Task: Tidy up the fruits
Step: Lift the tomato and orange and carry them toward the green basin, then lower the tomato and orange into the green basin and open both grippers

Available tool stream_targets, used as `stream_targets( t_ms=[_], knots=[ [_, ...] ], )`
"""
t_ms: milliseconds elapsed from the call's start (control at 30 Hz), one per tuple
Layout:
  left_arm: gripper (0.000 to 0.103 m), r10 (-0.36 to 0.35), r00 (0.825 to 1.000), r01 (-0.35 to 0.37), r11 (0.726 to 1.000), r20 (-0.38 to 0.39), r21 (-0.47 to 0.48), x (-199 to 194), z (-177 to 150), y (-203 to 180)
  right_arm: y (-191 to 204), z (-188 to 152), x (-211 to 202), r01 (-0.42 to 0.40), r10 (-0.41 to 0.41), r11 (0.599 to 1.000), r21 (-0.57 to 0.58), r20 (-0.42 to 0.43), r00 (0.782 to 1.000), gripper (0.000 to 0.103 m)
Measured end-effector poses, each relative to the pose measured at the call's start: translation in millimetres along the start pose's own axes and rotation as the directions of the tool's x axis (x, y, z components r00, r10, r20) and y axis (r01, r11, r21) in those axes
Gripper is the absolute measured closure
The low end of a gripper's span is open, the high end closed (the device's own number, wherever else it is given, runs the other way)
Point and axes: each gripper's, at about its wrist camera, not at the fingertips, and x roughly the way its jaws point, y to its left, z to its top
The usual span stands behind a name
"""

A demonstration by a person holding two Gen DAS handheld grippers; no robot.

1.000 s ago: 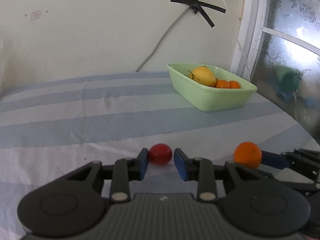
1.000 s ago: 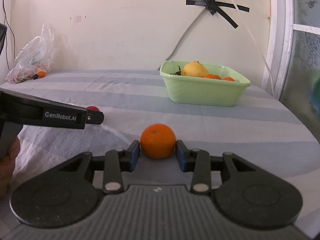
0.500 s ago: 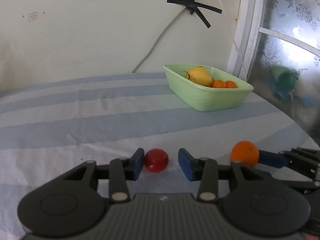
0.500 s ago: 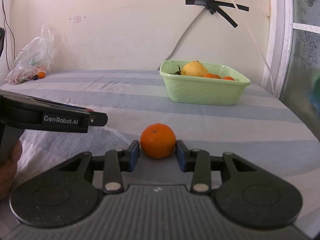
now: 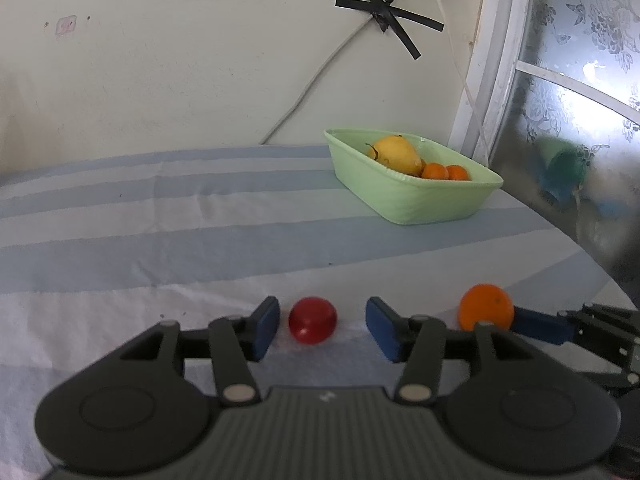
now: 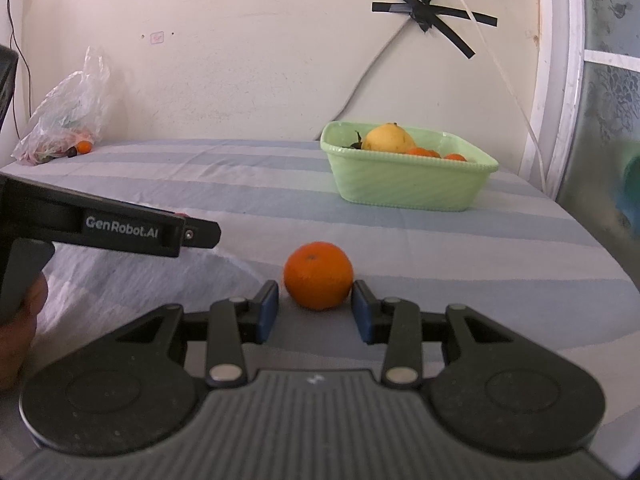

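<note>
Opening just now, my left gripper has its blue pads clear of the small round red fruit resting on the striped cloth between them. My right gripper brackets the round orange, right pad touching, left barely off; grip uncertain. Judging both fruits mid-pickup, next: squeeze firmly, lift, carry to the pale green plastic basket well beyond.

The tomato lies left of the orange, with the basket behind them.
</note>
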Motion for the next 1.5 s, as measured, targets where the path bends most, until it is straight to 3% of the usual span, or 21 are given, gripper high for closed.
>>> stream_targets(
  t_ms=[133, 433, 600, 800, 867, 933, 1100, 1367, 1500],
  knots=[
    [0.044, -0.009, 1.0, 0.009, 1.0, -0.002, 0.002, -2, -1, 3, 0, 0, 0, 0.001, -0.001, 1.0, 0.001, 0.0, 1.0, 0.06],
    [0.038, -0.021, 1.0, 0.021, 1.0, -0.002, 0.018, -8, -3, 7, -1, 0, -1, -0.002, 0.002, 1.0, 0.005, -0.002, 1.0, 0.06],
    [0.045, -0.054, 0.998, 0.055, 0.998, -0.011, 0.037, -10, -3, 4, -1, 0, -2, 0.0, 0.0, 1.0, 0.015, -0.005, 1.0, 0.06],
    [0.06, -0.056, 0.998, 0.056, 0.995, -0.005, 0.077, -8, -2, -3, -4, 2, -2, -0.009, 0.009, 0.999, 0.036, -0.003, 1.0, 0.06],
    [0.072, -0.041, 0.999, 0.041, 0.995, 0.0, 0.094, -7, -3, -6, -5, 2, -2, -0.011, 0.011, 0.999, 0.042, 0.0, 1.0, 0.06],
    [0.077, -0.046, 0.999, 0.045, 0.994, 0.002, 0.096, -7, -2, -6, -6, 1, 1, -0.023, 0.024, 0.999, 0.048, -0.012, 1.0, 0.064],
    [0.077, -0.118, 0.993, 0.119, 0.99, -0.025, 0.08, -4, 3, -10, -11, 3, -1, -0.041, 0.042, 0.996, 0.075, -0.003, 0.999, 0.066],
    [0.077, -0.323, 0.946, 0.322, 0.946, 0.017, 0.046, 16, 59, -38, -48, 35, -9, 0.0, -0.014, 0.995, 0.1, 0.136, 0.991, 0.065],
    [0.077, -0.304, 0.951, 0.301, 0.951, 0.046, 0.068, 47, 94, -49, -79, 60, 8, 0.026, -0.045, 0.993, 0.112, 0.177, 0.983, 0.065]
  ],
)
